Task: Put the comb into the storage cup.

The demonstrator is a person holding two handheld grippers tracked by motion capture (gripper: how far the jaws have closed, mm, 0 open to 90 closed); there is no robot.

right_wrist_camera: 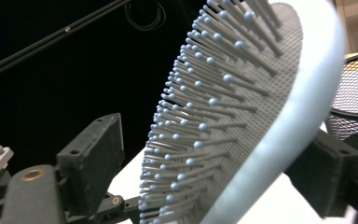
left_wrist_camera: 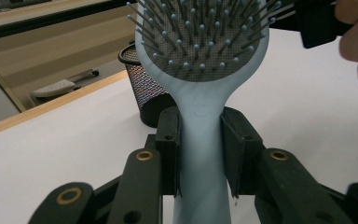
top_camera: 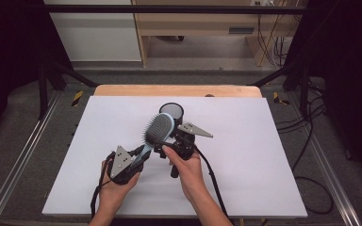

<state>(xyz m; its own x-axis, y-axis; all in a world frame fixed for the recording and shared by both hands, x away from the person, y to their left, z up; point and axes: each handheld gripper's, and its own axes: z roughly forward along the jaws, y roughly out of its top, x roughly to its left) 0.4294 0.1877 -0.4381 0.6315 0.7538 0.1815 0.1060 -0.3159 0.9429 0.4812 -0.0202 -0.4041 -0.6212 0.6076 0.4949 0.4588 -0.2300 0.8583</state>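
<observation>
— Pale blue plastic, that brush [top_camera: 158, 129]: is it lying on the table [top_camera: 245, 155]?

— No, it is held up over the white sheet, about midway across the table and nearer the far edge than the near one.

— Which way does it run?

— Its long axis slants from the handle, low and toward the near left corner, up to the oval head, which points toward the far right. Just past the head stands a black mesh cup [top_camera: 172, 113] near the far edge.

— What holds it?

— The left gripper [left_wrist_camera: 200, 154] is clamped on the smooth handle just below the neck, one black pad pressed on each side. The right gripper [right_wrist_camera: 209, 163] sits at the head: its jaws stand either side, bristle side facing one block, the rim right against the other, but no squeeze on both sides is visible.

— And the surface of the head?

— A grey dotted cushion set in a rounded blue rim, studded with thin straight pins, each tipped with a small blue ball.
</observation>
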